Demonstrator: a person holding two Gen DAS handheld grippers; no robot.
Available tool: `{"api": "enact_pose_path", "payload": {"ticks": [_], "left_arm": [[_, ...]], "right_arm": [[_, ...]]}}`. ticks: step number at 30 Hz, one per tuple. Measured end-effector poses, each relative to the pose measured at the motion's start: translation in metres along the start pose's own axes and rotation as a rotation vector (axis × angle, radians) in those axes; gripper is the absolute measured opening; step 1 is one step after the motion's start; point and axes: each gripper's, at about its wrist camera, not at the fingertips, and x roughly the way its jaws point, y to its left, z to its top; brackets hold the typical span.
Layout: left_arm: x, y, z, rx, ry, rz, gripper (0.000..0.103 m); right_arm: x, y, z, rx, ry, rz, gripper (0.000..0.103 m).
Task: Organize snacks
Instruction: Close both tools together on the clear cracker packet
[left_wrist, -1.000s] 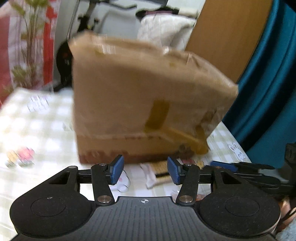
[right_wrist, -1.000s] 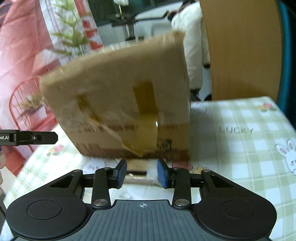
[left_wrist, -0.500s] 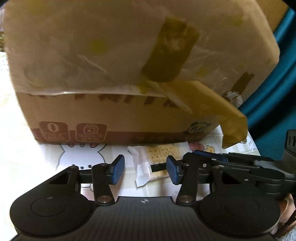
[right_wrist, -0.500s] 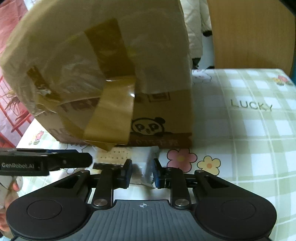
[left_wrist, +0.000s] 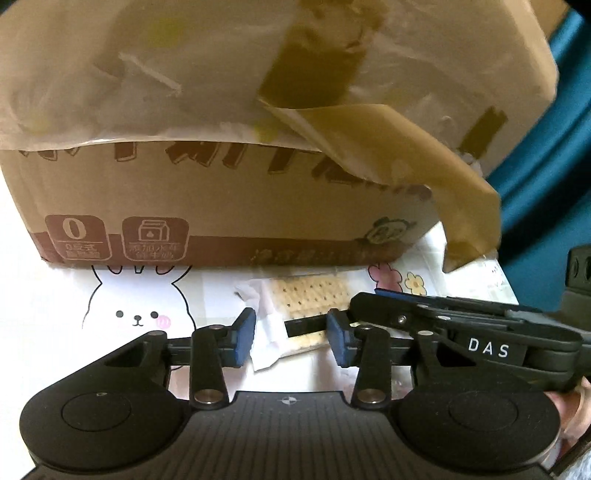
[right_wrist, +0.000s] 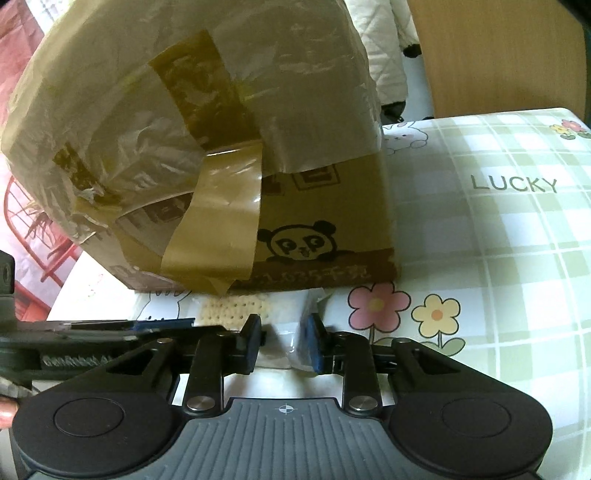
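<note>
Both grippers straddle 1 clear-wrapped cracker packet (left_wrist: 295, 314) lying on the cartoon-print green check tablecloth (right_wrist: 498, 240). The left gripper (left_wrist: 291, 338) has just been closing, jaws apart around the left end; the right gripper (right_wrist: 282, 341) brackets the right end, contact unclear (film looks slippery). Just behind stands the taped brown cardboard box (left_wrist: 221, 206); 2 opposing pulls might tear the wrapper.

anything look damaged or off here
Yes: the box is battered. A brown tape strip has peeled loose and hangs down its front, and crumpled clear film droops over the printed side. The cracker pack looks intact.
</note>
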Motion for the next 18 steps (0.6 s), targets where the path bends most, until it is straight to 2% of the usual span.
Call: {"api": "enact_pose_path", "payload": {"ticks": [4, 9, 18], "left_arm": [[-0.012, 0.004, -0.006, -0.016, -0.010, -0.002, 0.038], [-0.041, -0.008, -0.013, 0.033, -0.055, 0.015, 0.037], [-0.101, -0.026, -0.019, 0.058, -0.169, 0.034, 0.037]], "right_arm": [[-0.010, 0.006, -0.008, 0.001, -0.002, 0.011, 0.021], [-0.032, 0.019, -0.013, -0.003, -0.034, 0.034, 0.021], [-0.082, 0.059, -0.012, -0.069, -0.124, 0.078, 0.020]]}}
